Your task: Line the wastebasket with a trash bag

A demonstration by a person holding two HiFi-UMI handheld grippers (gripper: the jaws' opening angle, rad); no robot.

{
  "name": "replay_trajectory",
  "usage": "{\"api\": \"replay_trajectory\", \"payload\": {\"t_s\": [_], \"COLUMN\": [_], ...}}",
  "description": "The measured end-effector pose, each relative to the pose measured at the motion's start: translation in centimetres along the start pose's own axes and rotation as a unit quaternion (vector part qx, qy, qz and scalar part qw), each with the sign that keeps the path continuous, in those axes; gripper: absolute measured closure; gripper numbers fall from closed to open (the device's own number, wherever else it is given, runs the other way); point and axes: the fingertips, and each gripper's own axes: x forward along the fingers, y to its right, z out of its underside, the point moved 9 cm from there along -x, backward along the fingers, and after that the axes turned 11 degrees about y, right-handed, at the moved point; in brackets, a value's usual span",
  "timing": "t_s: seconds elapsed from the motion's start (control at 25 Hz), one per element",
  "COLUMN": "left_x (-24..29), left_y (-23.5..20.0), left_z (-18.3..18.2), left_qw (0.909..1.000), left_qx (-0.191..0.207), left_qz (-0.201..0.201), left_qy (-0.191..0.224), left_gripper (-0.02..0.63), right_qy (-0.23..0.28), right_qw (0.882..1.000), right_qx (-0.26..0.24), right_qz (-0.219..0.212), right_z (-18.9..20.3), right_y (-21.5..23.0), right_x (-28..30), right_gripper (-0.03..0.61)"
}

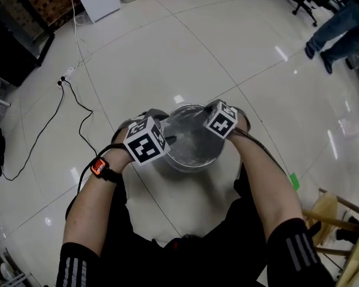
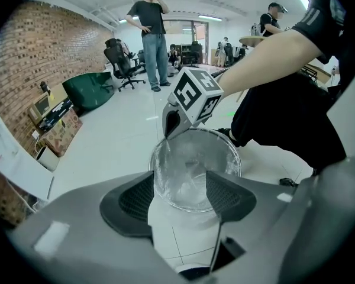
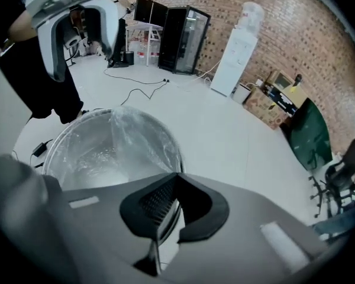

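White tiled floor [image 1: 227, 46], no bench; the wastebasket [image 1: 191, 164] stands on it directly beneath both tools. The clear trash bag [image 1: 192, 141] sits inside, with a loose fold of film standing up just ahead of the right hand-held gripper [image 3: 176, 180]. That tool rests at the rim with its jaws drawn together, rim and film running in between them. I read this as a pinch on the bag edge, presumably to pull it over the lip.

Jaws of the left hand-held gripper [image 2: 178, 187] stand wide apart and clamp nothing. The basket mouth lies just ahead of and below them, and the other tool's marker cube [image 2: 192, 96] sits at the far rim opposite. Likely reason for the opposed stance: one side pins the film while the other takes up the slack. I cannot tell whether the cuff is turned down all round.
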Motion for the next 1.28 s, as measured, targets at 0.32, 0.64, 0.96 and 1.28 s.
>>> {"api": "replay_trajectory", "payload": {"t_s": [0.32,0.64,0.96,1.28], "left_x": [0.4,0.6,-0.6,-0.9], "left_y": [-0.2,-0.4,-0.3,0.6], "left_z": [0.6,0.5,-0.2,-1.8], "left_qw": [0.9999,0.9999,0.9998,0.9995], "left_qx": [0.001,0.003,0.002,0.005], "left_qz": [0.003,-0.003,-0.018,-0.023], "left_qy": [-0.014,-0.016,-0.002,0.020], "left_gripper": [0.341,0.342,0.342,0.342], "right_qy": [0.022,0.028,0.024,0.028], "right_qw": [0.998,0.999,0.998,0.992], "right_qx": [0.023,0.026,0.026,0.117], "right_qz": [0.048,0.039,0.043,-0.025], "right_z": [-0.2,0.3,1.1,3.6], "right_y": [3.0,2.9,3.2,2.1], "right_x": [0.0,-1.0,-6.1,-4.8], "right_gripper": [0.572,0.427,0.382,0.284]}}
